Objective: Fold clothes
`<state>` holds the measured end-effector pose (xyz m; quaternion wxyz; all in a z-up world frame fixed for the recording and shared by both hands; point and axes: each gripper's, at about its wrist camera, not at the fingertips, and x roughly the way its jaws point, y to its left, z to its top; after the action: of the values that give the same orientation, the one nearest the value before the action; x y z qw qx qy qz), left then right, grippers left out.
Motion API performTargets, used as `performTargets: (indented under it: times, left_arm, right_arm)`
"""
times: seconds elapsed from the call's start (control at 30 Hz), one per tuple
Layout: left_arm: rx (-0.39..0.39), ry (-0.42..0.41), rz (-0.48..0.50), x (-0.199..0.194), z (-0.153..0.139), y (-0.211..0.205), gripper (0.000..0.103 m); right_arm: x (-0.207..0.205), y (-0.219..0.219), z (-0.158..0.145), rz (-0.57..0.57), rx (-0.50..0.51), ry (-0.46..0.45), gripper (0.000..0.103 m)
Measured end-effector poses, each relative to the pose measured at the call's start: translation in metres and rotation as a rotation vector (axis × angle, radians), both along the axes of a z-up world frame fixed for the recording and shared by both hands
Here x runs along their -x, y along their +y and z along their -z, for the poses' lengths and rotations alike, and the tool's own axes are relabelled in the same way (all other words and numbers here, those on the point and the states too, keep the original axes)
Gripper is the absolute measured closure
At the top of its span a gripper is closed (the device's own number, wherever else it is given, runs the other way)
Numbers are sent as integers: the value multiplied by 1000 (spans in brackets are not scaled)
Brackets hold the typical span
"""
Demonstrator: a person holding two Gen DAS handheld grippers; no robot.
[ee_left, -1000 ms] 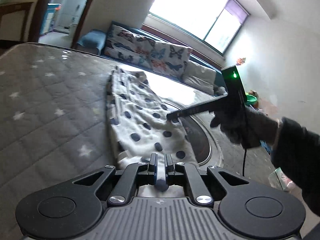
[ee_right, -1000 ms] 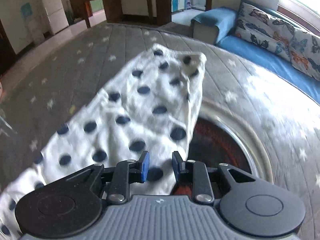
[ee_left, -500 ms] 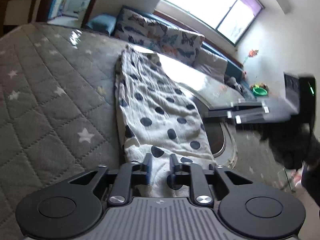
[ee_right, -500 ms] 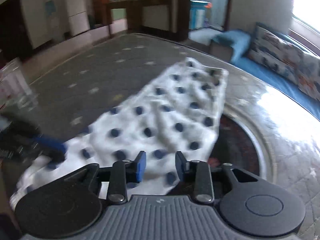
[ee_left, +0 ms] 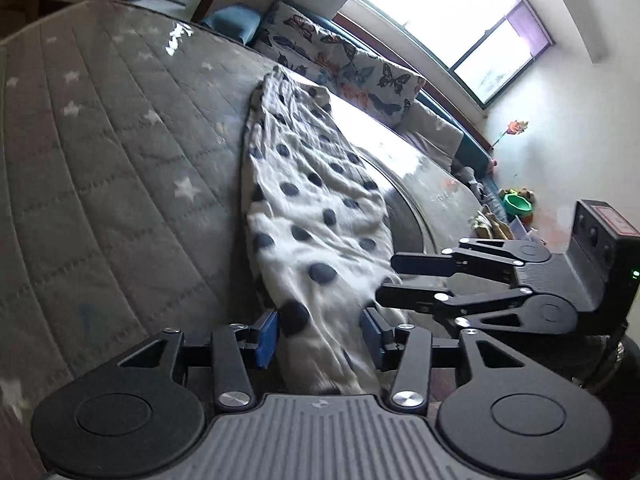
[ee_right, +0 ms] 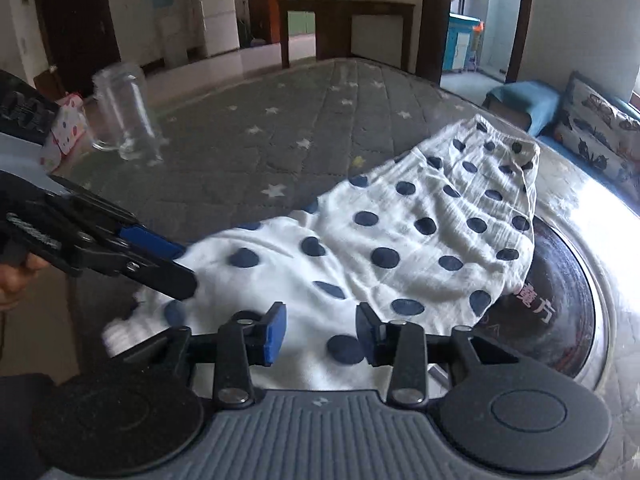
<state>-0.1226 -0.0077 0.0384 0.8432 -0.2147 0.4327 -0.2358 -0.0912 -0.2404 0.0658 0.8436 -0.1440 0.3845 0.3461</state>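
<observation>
A white garment with dark blue dots (ee_left: pixel 312 216) lies stretched out on the grey star-quilted table cover (ee_left: pixel 100 168). My left gripper (ee_left: pixel 320 336) hovers at the garment's near end. Its jaws are opening, and the cloth lies between the blue pads (ee_left: pixel 268 336) without being pinched. In the right wrist view the same garment (ee_right: pixel 400 232) spreads ahead. My right gripper (ee_right: pixel 320 334) is over its near edge, jaws opening, with the pads clear of the cloth. Each gripper shows in the other's view: the right gripper (ee_left: pixel 388 276) just right of the left, and the left gripper (ee_right: pixel 184 268) at the cloth's left corner.
A dark round disc with a metal rim (ee_right: pixel 560 300) is set into the table, partly under the garment. A clear glass jar (ee_right: pixel 126 112) and a pink spotted item (ee_right: pixel 66 124) stand at the table's far left. Butterfly cushions (ee_left: pixel 340 64) line a bench by the window.
My left jaws went from shut to apart, and the cloth end now lies loose between them. The right gripper swept across to the garment's near end beside the left, its jaws widening.
</observation>
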Motion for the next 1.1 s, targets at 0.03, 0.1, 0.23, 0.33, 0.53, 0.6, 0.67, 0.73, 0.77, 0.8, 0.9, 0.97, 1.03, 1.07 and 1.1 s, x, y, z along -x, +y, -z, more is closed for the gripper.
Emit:
performTargets:
  times: [0.03, 0.1, 0.23, 0.33, 0.53, 0.6, 0.67, 0.73, 0.77, 0.8, 0.9, 0.97, 1.03, 1.07, 1.1]
  left_arm:
    - [1, 6, 2, 3, 0, -1, 50]
    - [-3, 18, 4, 8, 1, -2, 49]
    - [-2, 35, 9, 18, 3, -5, 49]
    - [-2, 38, 13, 22, 2, -9, 54]
    - [15, 37, 4, 25, -7, -11, 84]
    - [13, 35, 1, 23, -9, -14, 88]
    - [31, 41, 1, 20, -11, -15, 90]
    - [67, 45, 0, 17, -14, -16, 91]
    - [88, 43, 3, 16, -16, -17, 91]
    - [108, 41, 6, 15, -19, -18, 91]
    - [131, 28, 21, 11, -25, -22, 92]
    - [143, 27, 27, 11, -27, -23, 92]
    - [162, 31, 33, 11, -27, -22, 92]
    - [170, 33, 34, 11, -26, -21, 92]
    - [175, 35, 33, 12, -25, -19, 92]
  right_arm:
    - [8, -1, -3, -8, -5, -5, 55]
    - [24, -2, -6, -26, 3, -17, 48]
    - [60, -2, -6, -69, 37, -42, 42]
    - [80, 3, -1, -85, 58, -70, 36]
    - [103, 17, 10, -81, 55, -126, 29]
    - [107, 23, 13, -65, 55, -157, 26]
    - [110, 30, 16, -48, 55, -189, 23]
    - [113, 37, 20, -23, 62, -224, 23]
    - [113, 40, 22, -8, 65, -241, 23]
    - [113, 43, 24, 6, 66, -255, 23]
    - [114, 47, 28, 52, 77, -293, 23]
    - [117, 47, 29, 78, 123, -342, 23]
    - [121, 44, 31, 93, 180, -383, 23]
    - [123, 41, 31, 100, 204, -397, 23]
    - [125, 37, 31, 107, 229, -407, 23]
